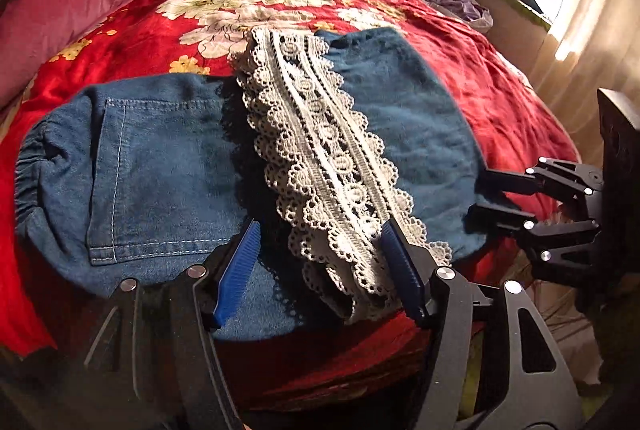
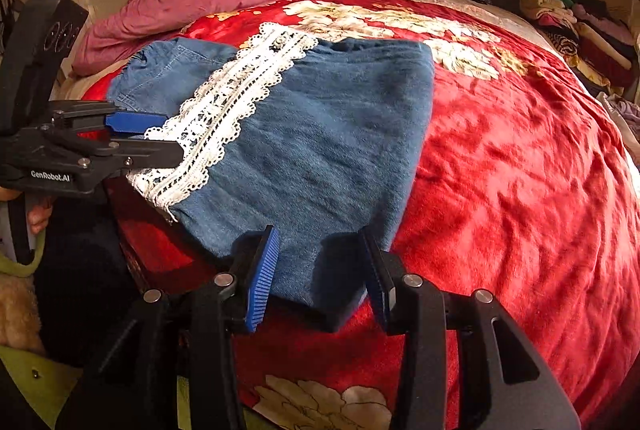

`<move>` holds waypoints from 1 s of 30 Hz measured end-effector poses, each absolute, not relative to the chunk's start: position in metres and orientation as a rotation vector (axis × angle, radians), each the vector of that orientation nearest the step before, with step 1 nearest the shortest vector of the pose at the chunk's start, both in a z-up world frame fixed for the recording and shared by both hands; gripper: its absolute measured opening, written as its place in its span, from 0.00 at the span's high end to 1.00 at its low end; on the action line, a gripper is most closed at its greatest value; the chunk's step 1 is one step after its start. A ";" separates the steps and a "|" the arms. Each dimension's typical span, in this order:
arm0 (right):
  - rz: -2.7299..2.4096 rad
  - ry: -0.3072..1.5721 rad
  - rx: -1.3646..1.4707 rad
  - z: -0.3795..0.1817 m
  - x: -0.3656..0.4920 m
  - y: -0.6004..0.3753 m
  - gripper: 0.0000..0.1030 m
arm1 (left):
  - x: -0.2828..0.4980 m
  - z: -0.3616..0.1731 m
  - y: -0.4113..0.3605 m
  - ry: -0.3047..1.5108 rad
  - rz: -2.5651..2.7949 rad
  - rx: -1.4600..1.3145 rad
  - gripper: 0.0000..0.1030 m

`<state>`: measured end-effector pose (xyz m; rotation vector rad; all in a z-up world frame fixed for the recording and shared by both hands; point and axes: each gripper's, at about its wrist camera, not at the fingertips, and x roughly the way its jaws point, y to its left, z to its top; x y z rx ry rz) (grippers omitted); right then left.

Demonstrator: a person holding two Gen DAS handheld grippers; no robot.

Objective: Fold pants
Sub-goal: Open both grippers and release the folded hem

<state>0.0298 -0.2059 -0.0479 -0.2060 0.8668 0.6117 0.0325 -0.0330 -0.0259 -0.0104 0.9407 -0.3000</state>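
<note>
Pants (image 1: 160, 158) blue denim, folded, white lace hem (image 1: 328, 166) across, both tongs (image 1: 320, 262) (image 2: 320, 270) apart.

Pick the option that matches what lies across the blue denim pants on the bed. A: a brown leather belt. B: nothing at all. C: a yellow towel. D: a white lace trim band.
D: a white lace trim band with scalloped edges runs across the folded blue denim pants on the red floral blanket, between the open left claw fingers.
</note>
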 end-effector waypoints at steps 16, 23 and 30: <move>0.582 0.774 -0.073 -0.007 0.039 -0.220 0.28 | 0.018 0.010 -0.018 0.850 -0.291 -0.096 0.40; 0.573 0.737 -0.113 0.012 0.078 -0.198 0.28 | 0.019 0.015 -0.014 0.837 -0.268 -0.102 0.36; 0.567 0.779 -0.164 0.013 0.126 -0.169 0.28 | 0.022 0.013 -0.013 0.842 -0.252 -0.095 0.31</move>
